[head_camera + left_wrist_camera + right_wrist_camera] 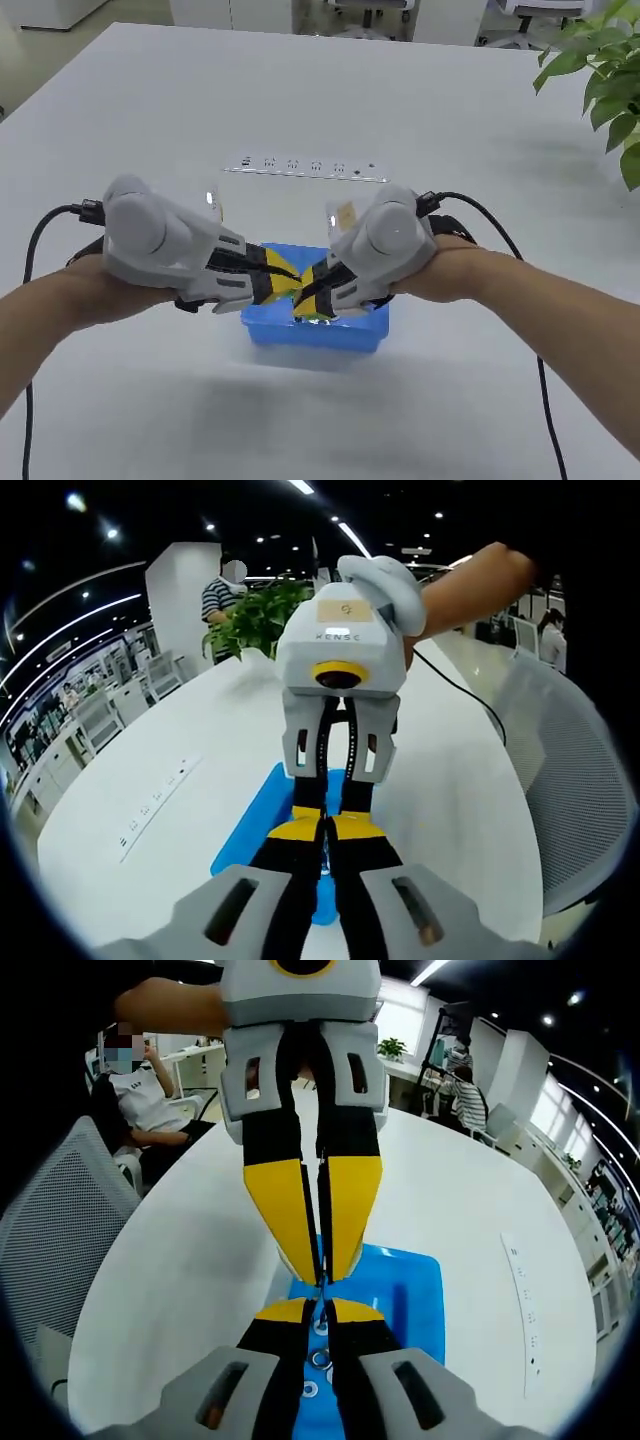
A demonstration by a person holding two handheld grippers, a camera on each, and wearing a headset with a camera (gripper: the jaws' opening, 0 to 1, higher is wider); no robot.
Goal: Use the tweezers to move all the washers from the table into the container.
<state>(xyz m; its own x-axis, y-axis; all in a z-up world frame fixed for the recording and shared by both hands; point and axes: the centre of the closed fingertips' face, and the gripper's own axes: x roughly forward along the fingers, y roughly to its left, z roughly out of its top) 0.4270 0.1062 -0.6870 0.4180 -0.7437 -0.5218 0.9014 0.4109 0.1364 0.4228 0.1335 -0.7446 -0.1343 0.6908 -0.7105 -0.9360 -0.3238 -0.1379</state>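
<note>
Head view first: left gripper (262, 272) and right gripper (318, 285) meet tip to tip at the middle of the table (400, 120), right over the blue container (315, 332). My guess is they hang there so anything let go drops inside. A power strip (305, 167) lies farther off.

Left gripper view: its own jaws are pressed together. A thin metal sliver, likely the tweezers (325, 858), runs along their seam towards the right gripper facing it. I cannot tell which gripper actually grips it.

Right gripper view: both pairs of jaws are drawn together, nose to nose. Just below the tips, several washers (320, 1358) already lie on the container's floor, so this looks like a drop-off or a regrip.
</note>
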